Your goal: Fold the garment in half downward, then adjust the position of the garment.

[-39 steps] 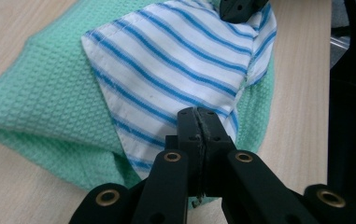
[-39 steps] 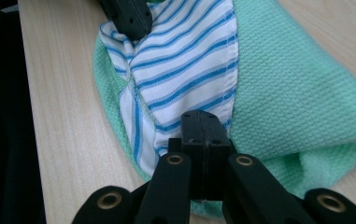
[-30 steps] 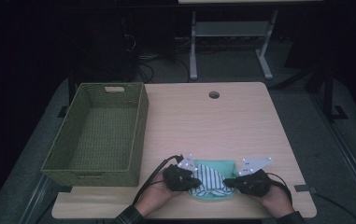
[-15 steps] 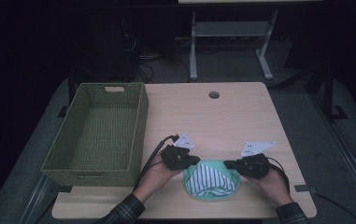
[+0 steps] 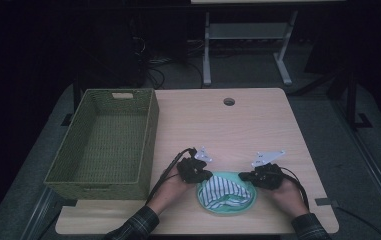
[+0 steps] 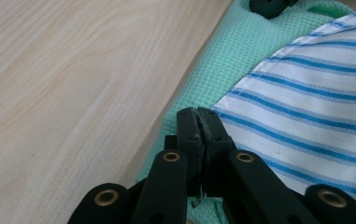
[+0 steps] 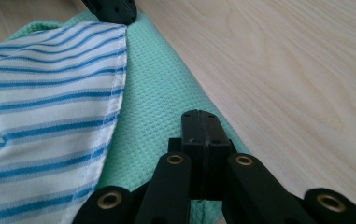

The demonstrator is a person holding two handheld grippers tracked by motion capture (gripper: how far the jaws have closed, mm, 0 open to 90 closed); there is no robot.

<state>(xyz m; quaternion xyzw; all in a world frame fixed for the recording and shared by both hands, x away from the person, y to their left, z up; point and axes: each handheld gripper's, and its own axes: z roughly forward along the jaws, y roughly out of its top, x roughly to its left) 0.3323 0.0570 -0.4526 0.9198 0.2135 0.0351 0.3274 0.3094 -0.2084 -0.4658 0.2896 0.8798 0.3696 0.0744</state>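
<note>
A mint-green waffle cloth point(image 5: 228, 209) lies near the table's front edge. A white cloth with blue stripes point(image 5: 225, 192) is bunched on top of it. My left gripper point(image 5: 205, 176) is shut on the green cloth's left edge. My right gripper point(image 5: 243, 176) is shut on its right edge. In the left gripper view the closed jaws point(image 6: 198, 114) pinch the green cloth point(image 6: 213, 60) right beside the striped cloth's hem point(image 6: 316, 102). In the right gripper view the closed jaws point(image 7: 199, 116) grip the green cloth point(image 7: 161, 84), with the striped cloth point(image 7: 49, 93) to their left.
A green woven basket point(image 5: 150, 130) stands with nothing in it on the table's left side, close to my left hand. The wooden table point(image 5: 238, 135) has a round cable hole point(image 5: 229, 101) near its far edge. Beyond the table stand a metal frame and cables on a dark floor.
Both hands have moved away from the table's front edge and apart, carrying the green cloth with them. The cloth now lies wider between the grippers.
</note>
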